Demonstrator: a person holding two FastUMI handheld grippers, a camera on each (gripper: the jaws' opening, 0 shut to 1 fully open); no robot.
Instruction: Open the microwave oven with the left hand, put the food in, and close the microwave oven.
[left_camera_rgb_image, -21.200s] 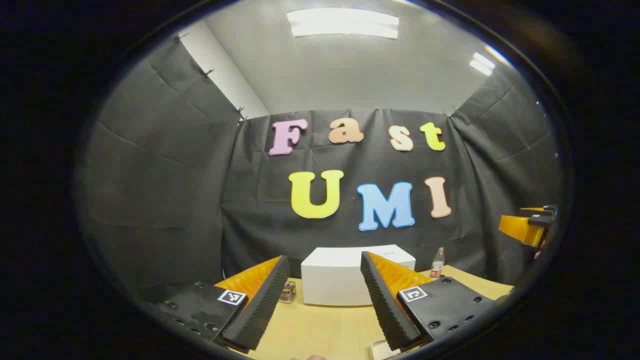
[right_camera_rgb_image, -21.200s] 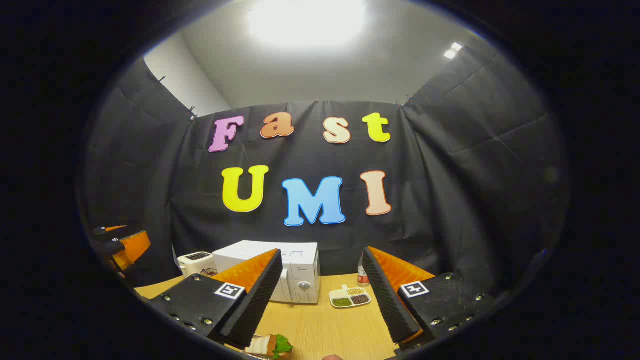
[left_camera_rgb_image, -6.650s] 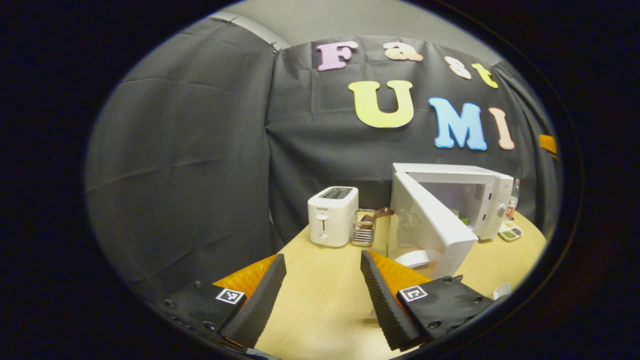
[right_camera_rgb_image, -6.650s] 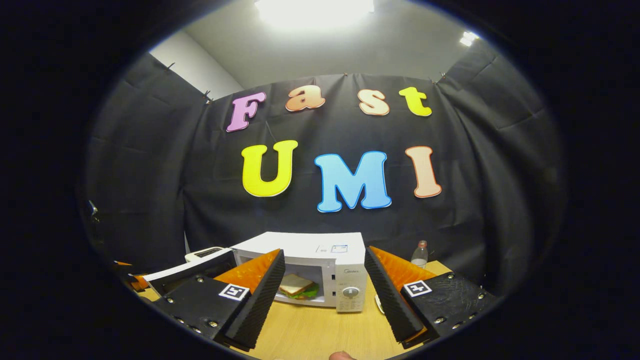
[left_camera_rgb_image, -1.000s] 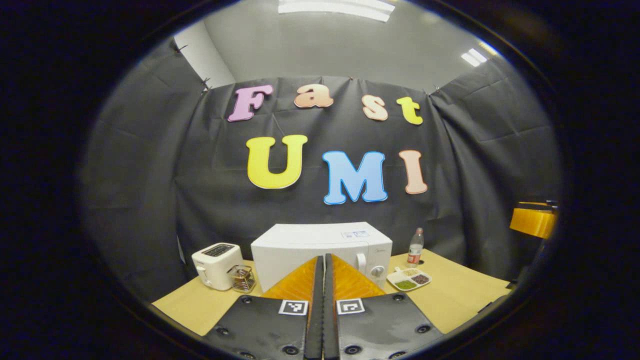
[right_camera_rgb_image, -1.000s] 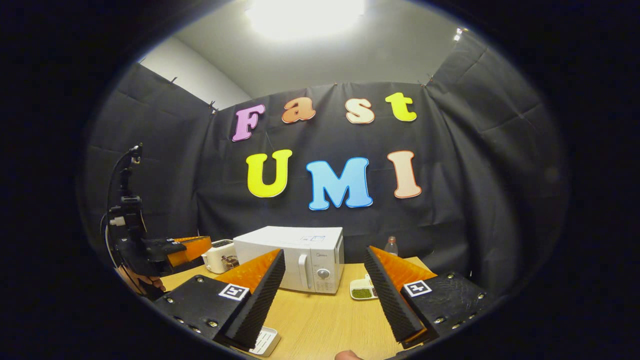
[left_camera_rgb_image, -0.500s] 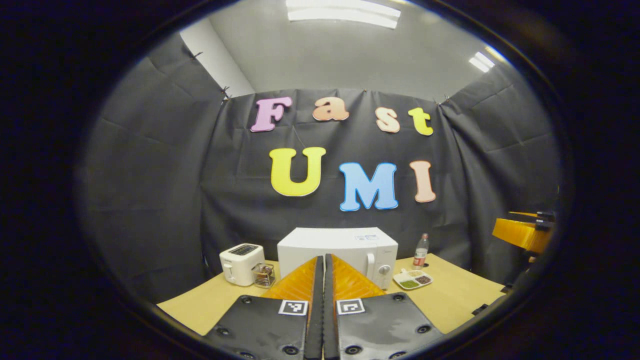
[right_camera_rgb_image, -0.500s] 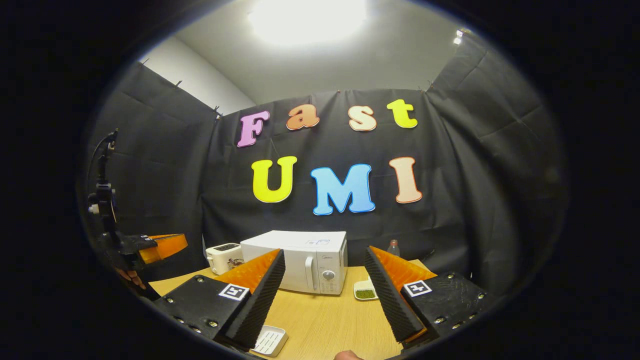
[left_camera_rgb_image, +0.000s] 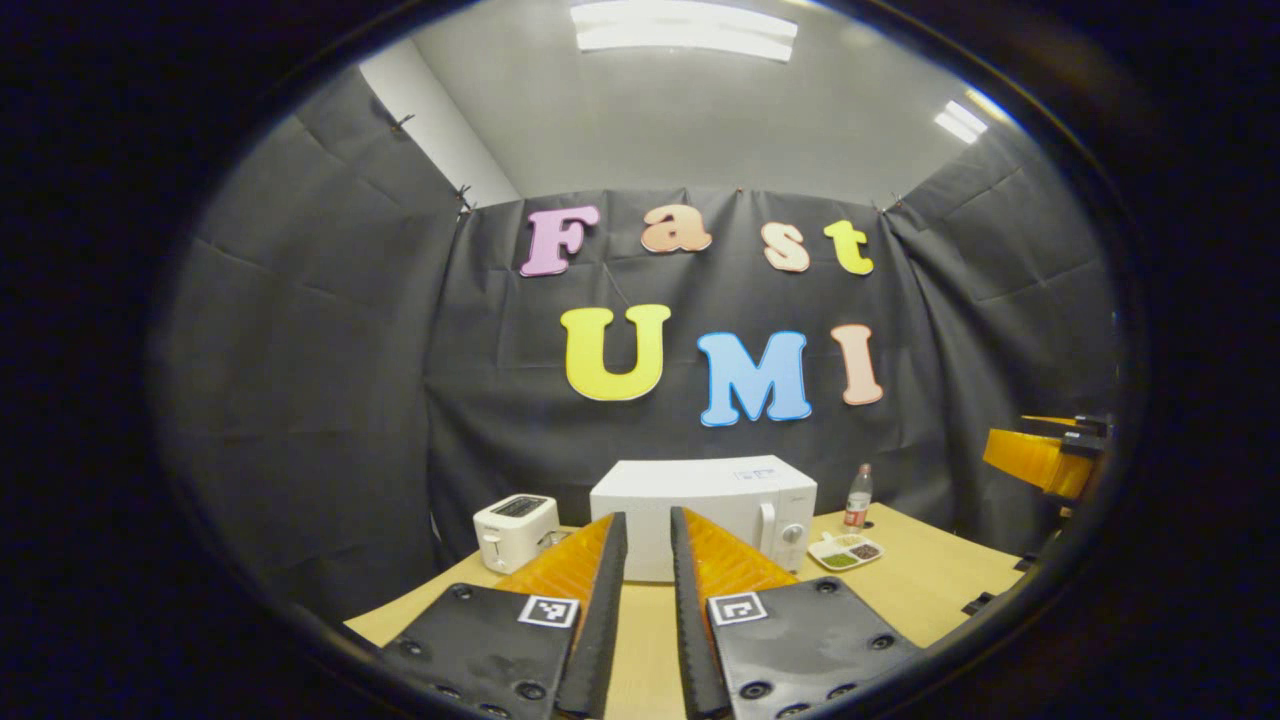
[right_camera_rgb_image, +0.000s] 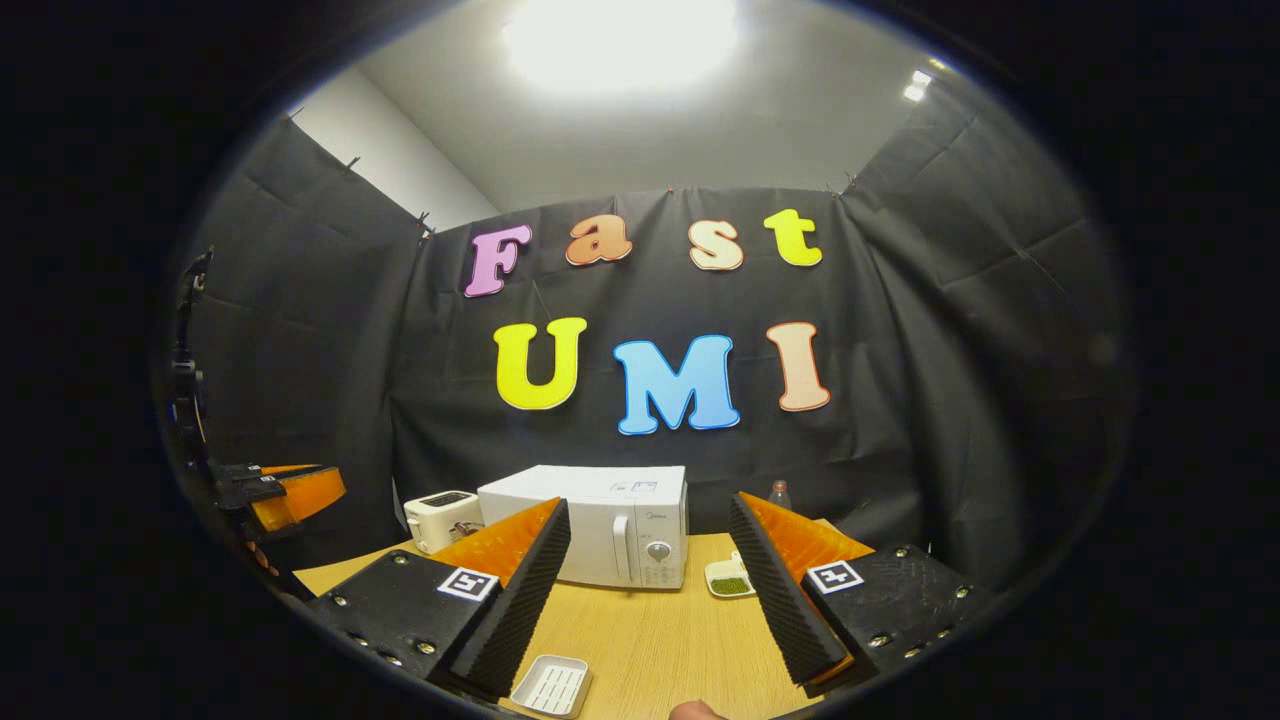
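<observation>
With the white box-shaped microwave oven (left_camera_rgb_image: 703, 505) door shut, withdraw the slightly parted, empty left gripper (left_camera_rgb_image: 646, 610) and the wide-open, empty right gripper (right_camera_rgb_image: 648, 590) clear of the wooden table (right_camera_rgb_image: 660, 640).

Black cloth walls (left_camera_rgb_image: 330, 380) enclosed the booth; a white wall strip (left_camera_rgb_image: 440, 130) showed upper left, ceiling lights (left_camera_rgb_image: 685, 25) glowed above, a wooden tabletop (right_camera_rgb_image: 660, 640) lay below.

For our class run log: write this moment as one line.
microwave: door closed | left tool: slightly open, empty | right tool: open, empty | small tray: on table
</observation>
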